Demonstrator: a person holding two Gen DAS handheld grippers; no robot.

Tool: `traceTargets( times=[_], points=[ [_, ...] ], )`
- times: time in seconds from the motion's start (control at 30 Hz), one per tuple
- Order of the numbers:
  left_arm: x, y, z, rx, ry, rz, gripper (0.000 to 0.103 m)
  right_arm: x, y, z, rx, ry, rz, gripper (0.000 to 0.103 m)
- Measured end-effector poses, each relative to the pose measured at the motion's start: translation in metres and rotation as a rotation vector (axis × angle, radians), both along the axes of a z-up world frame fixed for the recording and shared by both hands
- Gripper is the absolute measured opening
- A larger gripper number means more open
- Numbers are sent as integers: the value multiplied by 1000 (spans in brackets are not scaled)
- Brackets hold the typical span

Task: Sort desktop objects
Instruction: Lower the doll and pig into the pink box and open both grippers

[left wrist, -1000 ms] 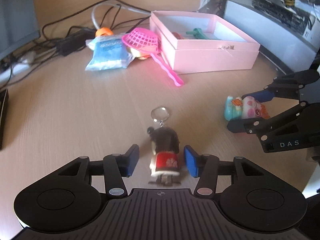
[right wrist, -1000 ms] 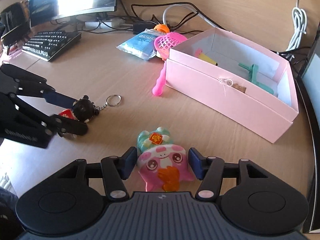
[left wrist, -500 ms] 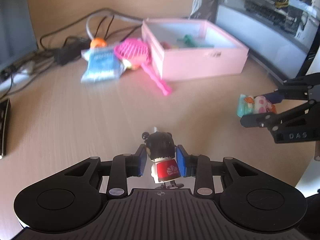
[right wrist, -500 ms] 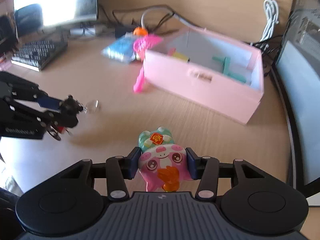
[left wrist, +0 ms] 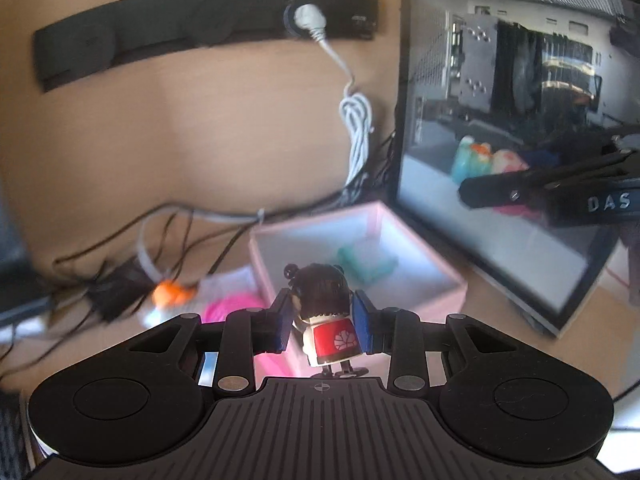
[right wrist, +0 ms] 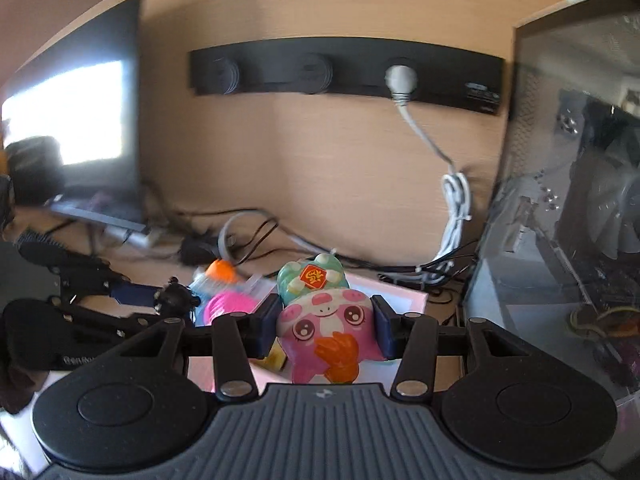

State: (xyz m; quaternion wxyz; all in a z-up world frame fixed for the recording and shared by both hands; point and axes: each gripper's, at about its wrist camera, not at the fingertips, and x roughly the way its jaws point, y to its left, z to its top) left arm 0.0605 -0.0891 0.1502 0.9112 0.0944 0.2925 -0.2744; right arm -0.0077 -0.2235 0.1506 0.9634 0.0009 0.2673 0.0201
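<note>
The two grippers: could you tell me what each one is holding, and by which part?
Left gripper clamps the doll keychain by its sides; right gripper clamps the pink pig toy across its face.

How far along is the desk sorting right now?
Done: a teal item already lies in the pink box. In hand: the left hand-held gripper grips the doll keychain, the right hand-held gripper the pink pig toy, both lifted near the box. Left: the pink strainer, orange piece and blue packet.
</note>
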Motion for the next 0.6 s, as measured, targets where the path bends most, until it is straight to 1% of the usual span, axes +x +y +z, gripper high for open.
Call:
traceTargets(
  times=[0.13, 0.23, 0.3, 0.37, 0.4, 0.47, 0.53, 0.6],
  points=[
    [42, -35, -8, -16, 33, -53, 36, 32, -22, -12, 106, 37, -47, 47],
    [75, -57, -19, -16, 46, -80, 36, 55, -32, -28, 134, 57, -85, 47],
    [97, -66, -29, -20, 81, -73, 39, 71, -40, -42, 171, 81, -112, 48],
    [108, -68, -38, -15, 101, -61, 56, 87, -49, -54, 221, 113, -131, 52],
    [108, -64, -41, -19, 96, -56, 59, 91, -51, -59, 228, 123, -138, 52],
    [104, -52, -44, -24, 81, -35, 73, 100, -49, -68, 214, 146, -138, 54],
    [98, -35, -47, -32, 68, 26, 79, 109, -45, -77, 209, 179, -134, 55],
    [95, -16, -50, -48, 63, 105, 81, 116, -37, -83, 190, 207, -120, 55]
  ],
)
